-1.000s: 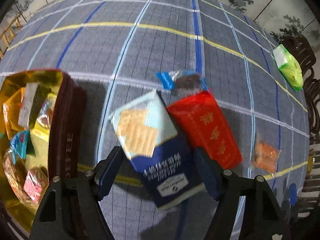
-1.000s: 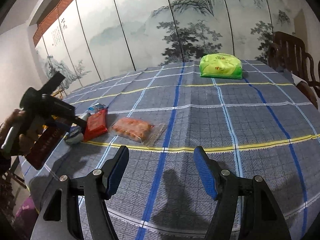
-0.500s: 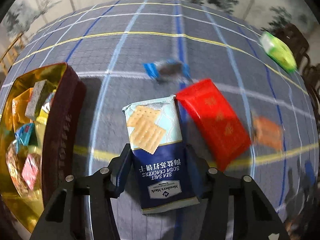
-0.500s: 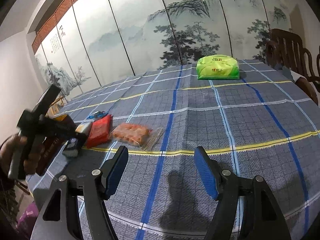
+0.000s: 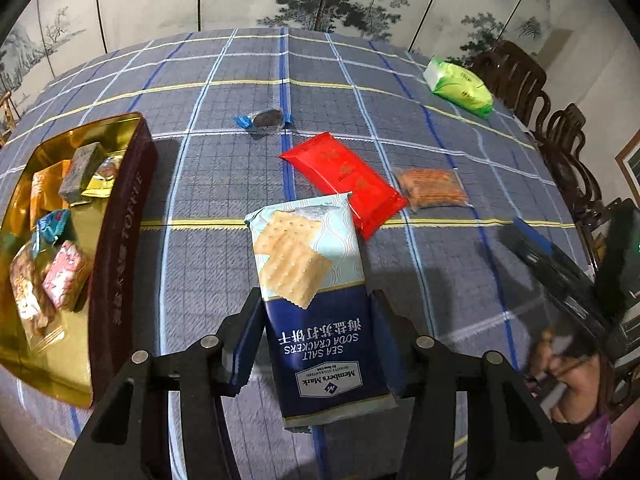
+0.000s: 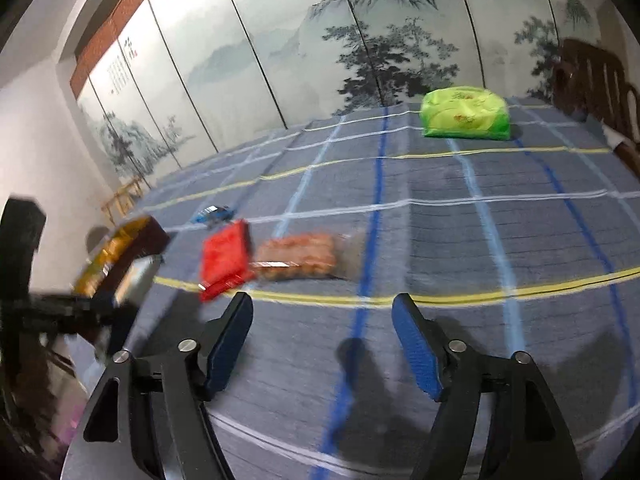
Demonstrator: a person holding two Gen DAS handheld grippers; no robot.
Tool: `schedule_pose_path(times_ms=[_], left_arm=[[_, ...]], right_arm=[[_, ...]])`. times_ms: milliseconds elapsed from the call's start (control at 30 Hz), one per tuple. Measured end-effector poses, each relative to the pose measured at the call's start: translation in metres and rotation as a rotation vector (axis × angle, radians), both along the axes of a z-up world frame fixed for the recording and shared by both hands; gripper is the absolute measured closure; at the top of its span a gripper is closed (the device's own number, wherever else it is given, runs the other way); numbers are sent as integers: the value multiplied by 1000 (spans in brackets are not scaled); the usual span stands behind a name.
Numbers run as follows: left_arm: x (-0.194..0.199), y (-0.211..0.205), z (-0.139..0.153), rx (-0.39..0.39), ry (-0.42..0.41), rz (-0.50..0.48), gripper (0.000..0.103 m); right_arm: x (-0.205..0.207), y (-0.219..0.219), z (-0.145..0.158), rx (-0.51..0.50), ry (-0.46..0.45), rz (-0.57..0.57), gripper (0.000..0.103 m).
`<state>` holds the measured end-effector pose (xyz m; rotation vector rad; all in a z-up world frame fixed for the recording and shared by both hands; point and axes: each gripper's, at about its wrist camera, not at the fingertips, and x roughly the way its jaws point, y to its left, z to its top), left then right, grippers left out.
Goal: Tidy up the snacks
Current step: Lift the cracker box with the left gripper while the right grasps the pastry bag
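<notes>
My left gripper [image 5: 316, 316] is shut on a blue and pale soda cracker pack [image 5: 308, 276], held above the checked tablecloth. Left of it stands an open gold tin [image 5: 120, 224] with several snacks inside. On the cloth beyond lie a red packet [image 5: 344, 176], an orange snack bag [image 5: 430, 188], a blue-wrapped candy [image 5: 264, 119] and a green packet [image 5: 458, 86]. My right gripper [image 6: 322, 312] hovers over the cloth, its jaws opening with nothing between them. The red packet [image 6: 224, 258] and orange snack bag [image 6: 298, 256] lie ahead of it to the left.
Dark wooden chairs [image 5: 560, 132] line the table's right side. A painted folding screen [image 6: 320, 48] stands behind the table. The green packet [image 6: 466, 114] lies far back. The other gripper and hand [image 6: 36, 308] show blurred at the left edge of the right wrist view.
My left gripper closed on the cracker pack, lifted it off the cloth and drew back, so more of the table and tin shows. The right gripper opened slightly wider and stayed put.
</notes>
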<state>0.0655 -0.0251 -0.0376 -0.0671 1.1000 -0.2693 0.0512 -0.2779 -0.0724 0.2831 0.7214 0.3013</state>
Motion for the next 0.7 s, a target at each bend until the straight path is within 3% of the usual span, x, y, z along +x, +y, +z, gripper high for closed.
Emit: schedule_pose_path(times_ms=[333, 400, 500, 700], left_arm=[[-25, 10, 28, 6, -62, -45, 56], [-24, 13, 29, -3, -53, -51, 56], [-23, 17, 29, -20, -46, -52, 56], [-22, 18, 28, -35, -34, -55, 56]], right_arm=[[46, 48, 2, -108, 6, 2, 21], [50, 48, 13, -104, -19, 136, 21], [61, 50, 26, -251, -20, 314, 21], [93, 68, 27, -470, 72, 630, 23]])
